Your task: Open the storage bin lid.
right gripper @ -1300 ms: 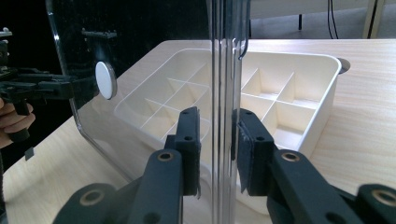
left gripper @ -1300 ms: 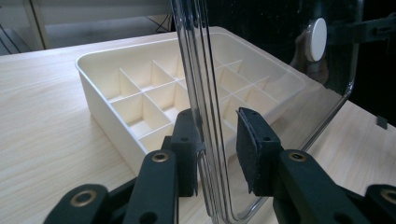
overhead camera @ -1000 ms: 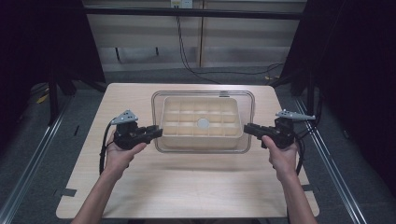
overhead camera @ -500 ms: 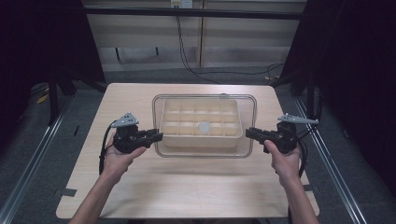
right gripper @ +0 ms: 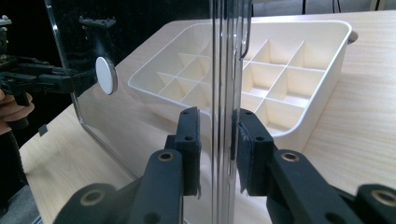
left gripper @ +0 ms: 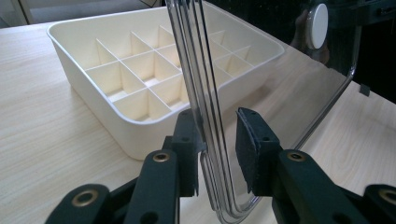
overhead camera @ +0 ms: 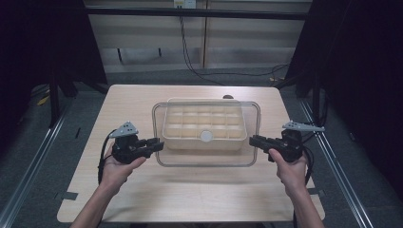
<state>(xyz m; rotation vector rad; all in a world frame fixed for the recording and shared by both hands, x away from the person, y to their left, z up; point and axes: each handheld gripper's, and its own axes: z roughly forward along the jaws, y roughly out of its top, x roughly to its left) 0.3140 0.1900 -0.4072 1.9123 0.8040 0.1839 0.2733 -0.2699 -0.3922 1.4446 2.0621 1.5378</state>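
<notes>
From the high view I see a light wooden table [overhead camera: 142,199] with a cream divided tray [overhead camera: 204,124] sitting near its middle, and a clear lid [overhead camera: 206,161] held over it, flat and wider than the tray on every side. A round white knob [overhead camera: 206,136] sits on the lid toward my side.

My left gripper [overhead camera: 154,144] is at the lid's left edge, with my left hand [overhead camera: 116,168] wrapped under it. In the left gripper view its jaws [left gripper: 219,149] straddle the lid's ribbed rim: the left pad touches the rim, while the right pad stands a little off it, so the jaws are apart and not clamped. Beyond them I see the tray's [left gripper: 140,84] empty compartments and the knob [left gripper: 316,19] far along the lid [left gripper: 289,79].

My right gripper [overhead camera: 254,140] is at the lid's right edge, held by my right hand [overhead camera: 290,168]. In the right gripper view the rim runs up between the jaws [right gripper: 217,149], with a narrow gap visible on both sides, so they are apart too, around the rim but not gripping it. Through the lid [right gripper: 149,70] I can see the knob [right gripper: 106,75], the tray [right gripper: 261,84] resting on the table [right gripper: 364,102], and my other gripper [right gripper: 88,77] at the far edge
</notes>
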